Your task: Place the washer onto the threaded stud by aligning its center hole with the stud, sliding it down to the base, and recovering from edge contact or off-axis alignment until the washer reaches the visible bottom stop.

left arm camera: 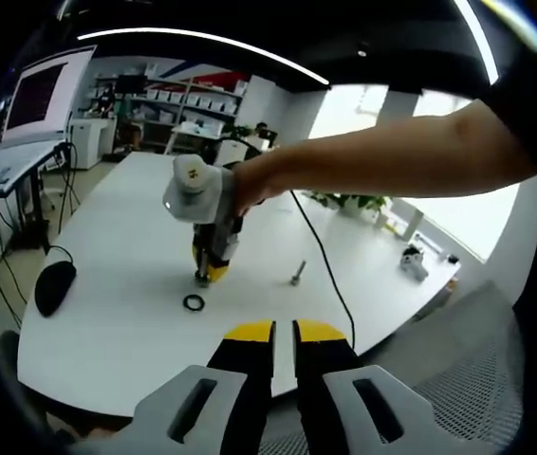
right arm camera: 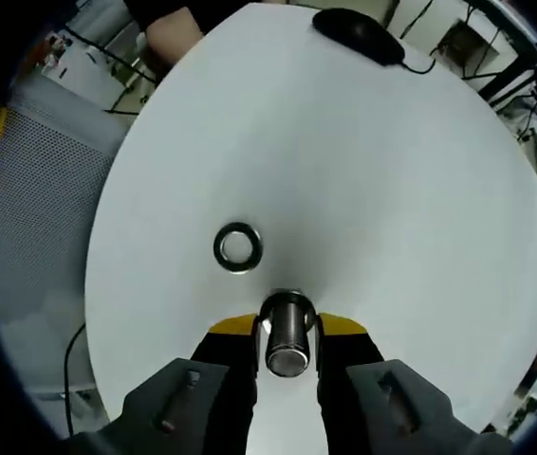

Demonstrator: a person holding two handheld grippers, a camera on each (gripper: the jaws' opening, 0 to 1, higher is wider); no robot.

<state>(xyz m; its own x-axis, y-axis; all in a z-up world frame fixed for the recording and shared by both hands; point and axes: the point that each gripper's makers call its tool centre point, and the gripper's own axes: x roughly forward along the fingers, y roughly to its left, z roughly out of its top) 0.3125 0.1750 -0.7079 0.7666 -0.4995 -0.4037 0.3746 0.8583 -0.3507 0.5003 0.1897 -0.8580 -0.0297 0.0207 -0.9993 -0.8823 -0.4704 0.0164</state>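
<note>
Right gripper view: your right gripper [right arm camera: 287,332] is clamping stud [right arm camera: 287,343] upright on worktop [right arm camera: 363,171]; washer [right arm camera: 237,246] lying at 10 o'clock, unplaced. Left gripper [left arm camera: 284,334] closed, empty. Next: be fetching washer.

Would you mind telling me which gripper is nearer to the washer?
Right. The right gripper stands on the table just beside the washer, clamped on a stud; the left gripper hangs back near the table edge.
</note>
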